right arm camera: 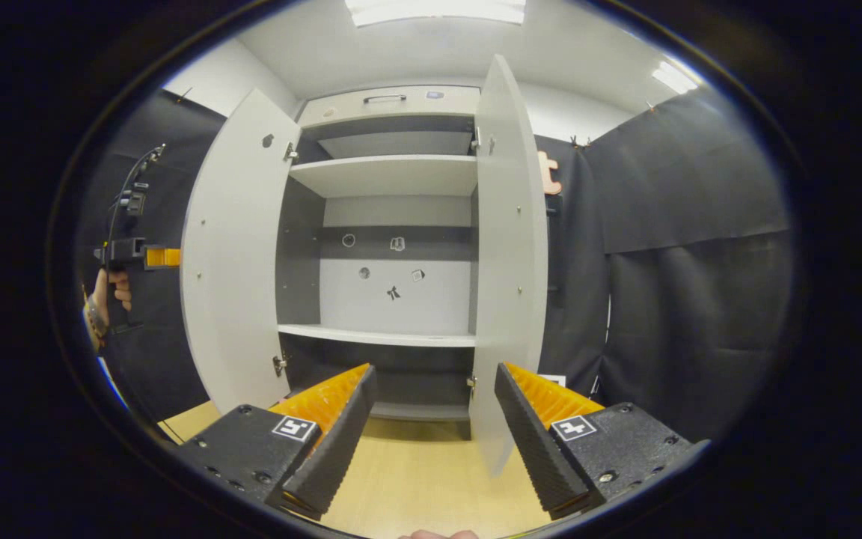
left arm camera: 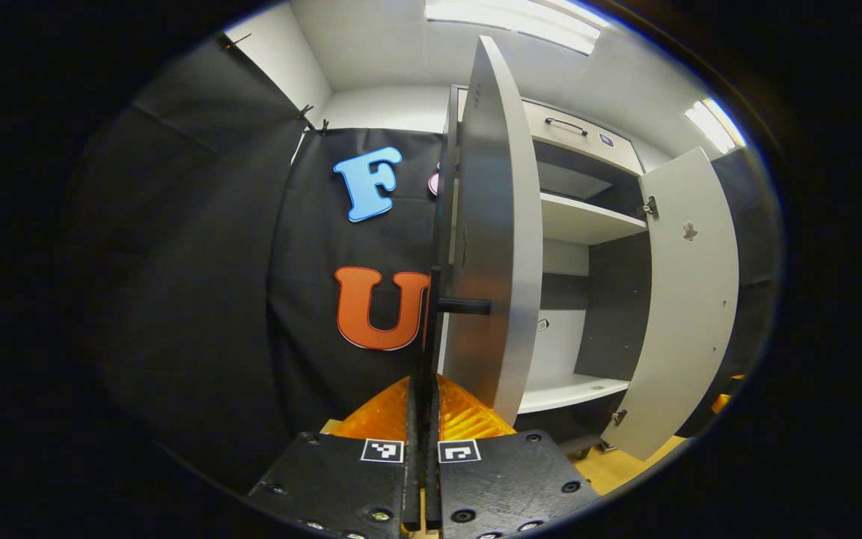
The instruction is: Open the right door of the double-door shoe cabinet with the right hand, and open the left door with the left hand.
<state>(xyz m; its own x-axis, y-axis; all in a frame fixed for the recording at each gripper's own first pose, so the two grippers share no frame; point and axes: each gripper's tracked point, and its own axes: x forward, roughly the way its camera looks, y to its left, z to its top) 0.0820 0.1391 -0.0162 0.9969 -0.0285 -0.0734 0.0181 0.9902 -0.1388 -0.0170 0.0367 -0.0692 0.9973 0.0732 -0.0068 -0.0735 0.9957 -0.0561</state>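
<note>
Left gripper [left arm camera: 422,419], nearest the lens in the left gripper view: fingers pressed together on the thin dark handle [left arm camera: 431,337] of the left door [left arm camera: 494,247]. The handle's vertical bar ran straight up out of the closed jaws, and a short stub joined it to the door face. That door stood swung out, seen nearly edge-on, just right of the fingers.

Beyond it the shoe cabinet [left arm camera: 588,142] lay open: pale shelves, dark side panels, a drawer with a bar handle on top. The right door [left arm camera: 689,299] hung wide on its hinges at the far side.

Right gripper [right arm camera: 435,427] in the right gripper view: fingers spread well apart, holding nothing. The lower edge of the right door [right arm camera: 509,254] stood between them, farther off; whether it touched either finger could not be told. The cabinet interior [right arm camera: 393,292] faced the camera, with small marks on its back panel. The left door [right arm camera: 233,247] was open at the left. Past its outer edge a hand [right arm camera: 105,299] gripped the other tool's handle. Wooden floor [right arm camera: 416,479] below.
</note>
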